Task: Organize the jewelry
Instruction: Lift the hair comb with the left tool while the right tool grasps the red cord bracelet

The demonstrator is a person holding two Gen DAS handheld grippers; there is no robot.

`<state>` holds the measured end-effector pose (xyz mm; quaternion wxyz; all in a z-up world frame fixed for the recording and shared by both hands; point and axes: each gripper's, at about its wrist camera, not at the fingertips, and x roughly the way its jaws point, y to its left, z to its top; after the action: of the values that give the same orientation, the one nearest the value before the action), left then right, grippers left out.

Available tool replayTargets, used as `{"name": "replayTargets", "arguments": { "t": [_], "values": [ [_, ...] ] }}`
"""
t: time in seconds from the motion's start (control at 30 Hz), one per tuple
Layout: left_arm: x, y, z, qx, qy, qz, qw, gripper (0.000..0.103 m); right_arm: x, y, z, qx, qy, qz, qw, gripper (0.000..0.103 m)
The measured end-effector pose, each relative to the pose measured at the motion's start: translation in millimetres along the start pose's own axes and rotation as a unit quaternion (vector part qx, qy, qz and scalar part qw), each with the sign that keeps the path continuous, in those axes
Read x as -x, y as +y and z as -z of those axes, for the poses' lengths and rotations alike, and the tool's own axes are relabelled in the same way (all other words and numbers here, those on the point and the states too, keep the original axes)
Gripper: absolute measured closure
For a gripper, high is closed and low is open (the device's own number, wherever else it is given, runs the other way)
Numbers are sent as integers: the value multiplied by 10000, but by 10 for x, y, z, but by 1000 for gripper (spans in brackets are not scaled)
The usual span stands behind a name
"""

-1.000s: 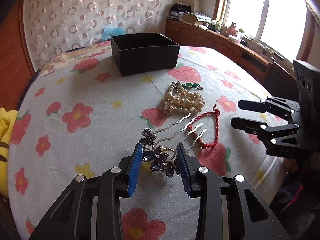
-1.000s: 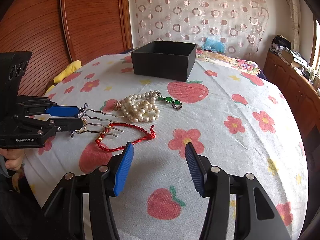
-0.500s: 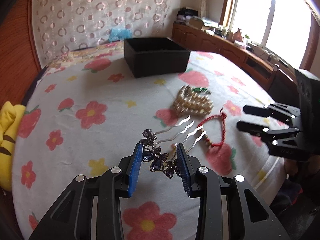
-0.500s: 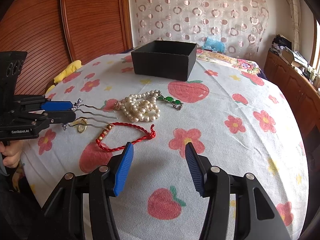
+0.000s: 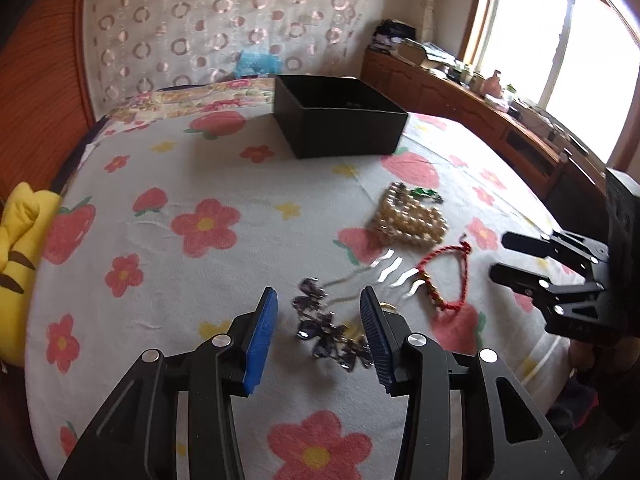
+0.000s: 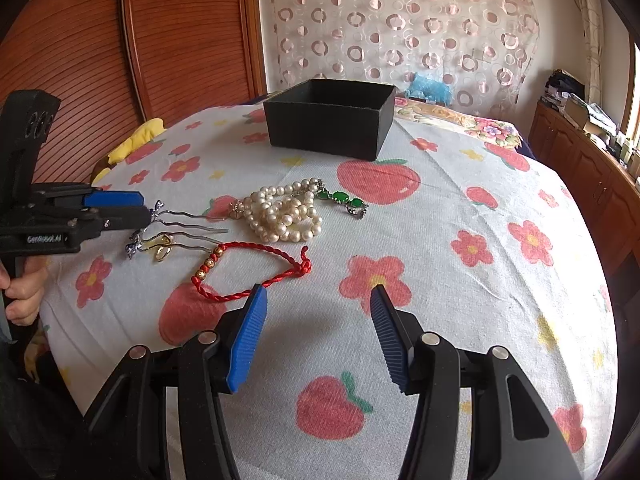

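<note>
Purple-jewelled hair comb (image 5: 326, 326) sits between the left claw (image 5: 318, 330) pads as its jaws are opening; it may drop short of the black box (image 5: 340, 120) far ahead. Right claw (image 6: 318, 330) gapes empty.

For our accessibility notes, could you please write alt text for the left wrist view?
The left claw, its jaws opening, frames a purple flower hair comb on a flower-print bedspread. Beyond lie a red cord bracelet, a pearl strand and an open black box; the right claw hovers at right.
</note>
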<state>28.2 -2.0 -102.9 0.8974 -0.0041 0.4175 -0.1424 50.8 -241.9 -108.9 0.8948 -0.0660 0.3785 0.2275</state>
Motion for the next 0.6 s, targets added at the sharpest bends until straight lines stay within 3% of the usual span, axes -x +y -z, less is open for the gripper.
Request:
{"name": "replayTargets", "arguments": {
  "t": [0.37,0.47,0.6],
  "values": [
    [-102,-8,-4,-97,162,-34,9998,72,-2,3,-5,-5,6,6,10000,47],
    [-94,-36,-1,-147,158,37,9998,81,-3,4,-8,5,10,3,10000,47],
    [-90,-59,7,-212,110,110,9997,81,-4,2,0,-1,12,2,10000,47]
  ]
}}
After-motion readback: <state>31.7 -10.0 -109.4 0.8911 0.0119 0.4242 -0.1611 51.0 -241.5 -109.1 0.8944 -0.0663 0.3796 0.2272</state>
